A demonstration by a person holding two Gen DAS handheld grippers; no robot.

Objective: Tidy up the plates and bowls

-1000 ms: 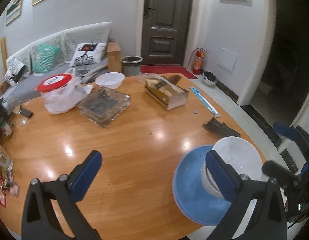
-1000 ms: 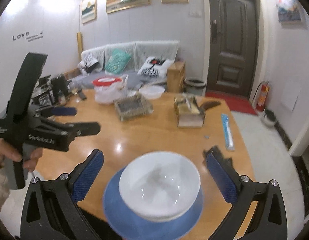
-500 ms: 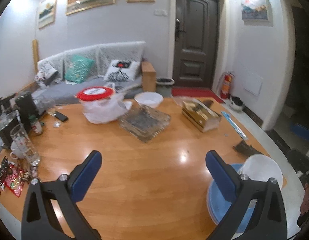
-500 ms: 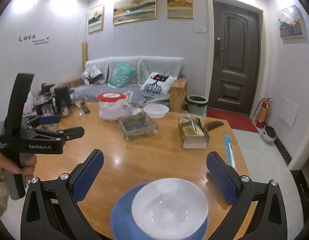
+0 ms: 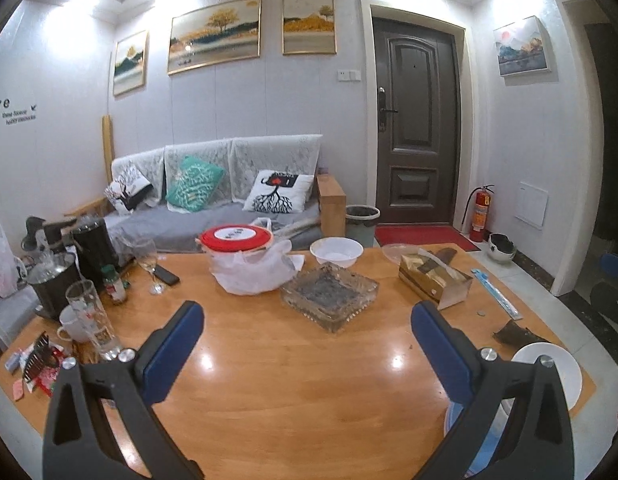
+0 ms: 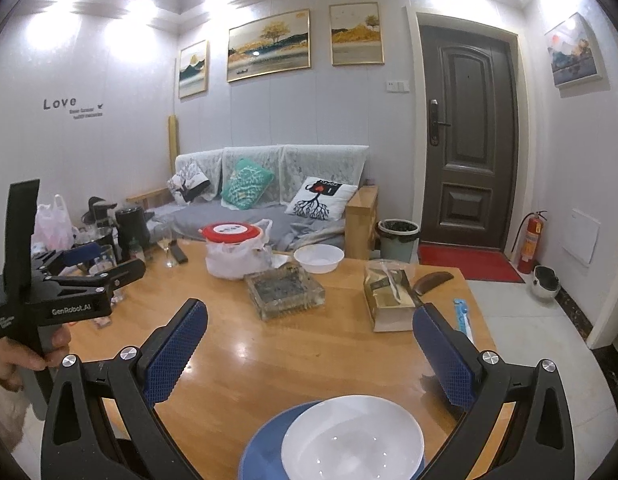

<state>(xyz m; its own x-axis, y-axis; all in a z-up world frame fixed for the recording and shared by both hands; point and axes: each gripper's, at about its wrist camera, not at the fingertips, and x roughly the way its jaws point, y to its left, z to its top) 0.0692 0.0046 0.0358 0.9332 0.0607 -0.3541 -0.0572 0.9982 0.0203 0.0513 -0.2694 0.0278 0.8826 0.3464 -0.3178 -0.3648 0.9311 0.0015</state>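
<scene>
A white bowl sat on a blue plate; the table was orange wood, the lid red, the cushion seemingly teal-patterned.

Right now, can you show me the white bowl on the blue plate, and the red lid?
white bowl [image 6: 351, 438], right wrist view, inside bottom of the bowl
blue plate [image 6: 265, 446], right wrist view, bare left rim
red lid [image 5: 235, 235], left wrist view, top middle

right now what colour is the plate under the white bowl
Blue. The plate under the white bowl shows best in the right wrist view.
</scene>
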